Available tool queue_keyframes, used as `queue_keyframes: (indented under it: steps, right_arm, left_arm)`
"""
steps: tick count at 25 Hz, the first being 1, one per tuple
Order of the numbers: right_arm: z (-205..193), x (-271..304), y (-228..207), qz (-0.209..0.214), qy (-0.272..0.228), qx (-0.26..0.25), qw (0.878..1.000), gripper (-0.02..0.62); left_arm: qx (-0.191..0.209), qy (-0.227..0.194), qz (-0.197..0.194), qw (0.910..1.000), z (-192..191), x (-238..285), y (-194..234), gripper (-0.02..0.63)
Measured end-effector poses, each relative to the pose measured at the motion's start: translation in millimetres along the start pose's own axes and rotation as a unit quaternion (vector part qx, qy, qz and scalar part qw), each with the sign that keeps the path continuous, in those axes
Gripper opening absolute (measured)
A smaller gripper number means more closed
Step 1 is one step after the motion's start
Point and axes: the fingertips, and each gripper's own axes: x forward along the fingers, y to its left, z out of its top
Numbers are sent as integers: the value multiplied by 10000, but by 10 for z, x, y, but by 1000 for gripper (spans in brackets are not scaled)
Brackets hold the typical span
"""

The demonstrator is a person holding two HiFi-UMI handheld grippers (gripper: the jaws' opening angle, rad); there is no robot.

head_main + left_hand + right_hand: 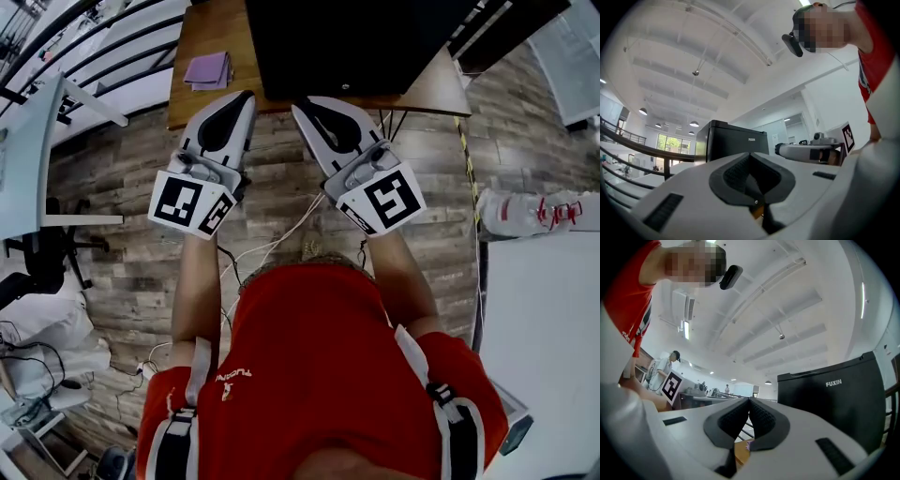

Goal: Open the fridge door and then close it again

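Observation:
A small black fridge [349,42] stands on a wooden table [208,33] ahead of me; its door looks closed. It shows as a dark box [731,140] in the left gripper view and, with a white brand word, as a dark box [834,399] in the right gripper view. My left gripper [246,96] is shut and empty, short of the table's near edge. My right gripper [298,103] is shut and empty too, just in front of the fridge's lower left corner. Neither touches the fridge. In each gripper view the jaws meet with nothing between them.
A purple cloth [208,69] lies on the table left of the fridge. White cables [281,234] trail over the wood floor below the grippers. A white desk edge [28,159] and a black chair [37,258] stand left; a white surface [544,319] is on the right.

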Motion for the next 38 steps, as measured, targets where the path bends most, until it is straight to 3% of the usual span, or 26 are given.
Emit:
queue_keyframes:
  steps: [6, 15, 20, 27, 38]
  right_arm:
    - [-151, 132, -223, 168, 65, 26, 9998, 26]
    - [-301, 570, -447, -35, 169, 67, 9998, 26]
    - [-320, 630, -427, -182, 183, 48, 9997, 26]
    - [-425, 736, -569, -389, 290, 50, 9988, 26]
    - [-518, 665, -737, -696, 402, 19, 9968, 26]
  left_arm:
    - [93, 58, 232, 9997, -86, 266, 306, 9]
    - [59, 147, 136, 9998, -174, 595, 958, 11]
    - [80, 208, -42, 9997, -203, 665, 1079, 15]
    - [20, 327, -431, 9985, -340, 911, 1259, 107]
    - [-116, 422, -866, 9953, -490, 1194, 1300, 161]
